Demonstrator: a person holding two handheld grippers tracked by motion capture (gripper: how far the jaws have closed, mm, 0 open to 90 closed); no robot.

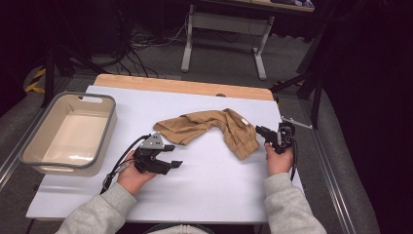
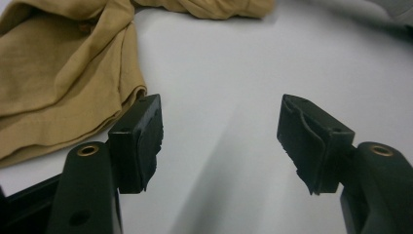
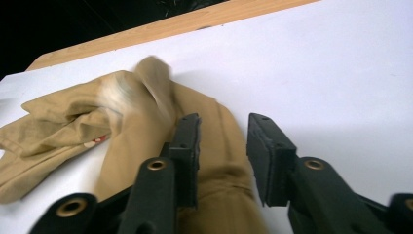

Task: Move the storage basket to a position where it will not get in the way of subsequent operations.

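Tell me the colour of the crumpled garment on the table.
The garment is plain tan, a mustard-like brown; the high view shows it best.

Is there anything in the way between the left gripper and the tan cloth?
No. The left gripper sits open on the white table, and bare tabletop lies between it and the cloth. In its own view the cloth's edge lies right beside one jaw.

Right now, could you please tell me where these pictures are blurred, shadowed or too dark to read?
High view: the floor beyond the white table is very dark. Left gripper view: the crumpled tan cloth garment is soft at the top edge, and the jaws cast faint shadows. Right gripper view: the garment's raised fold shows motion blur.
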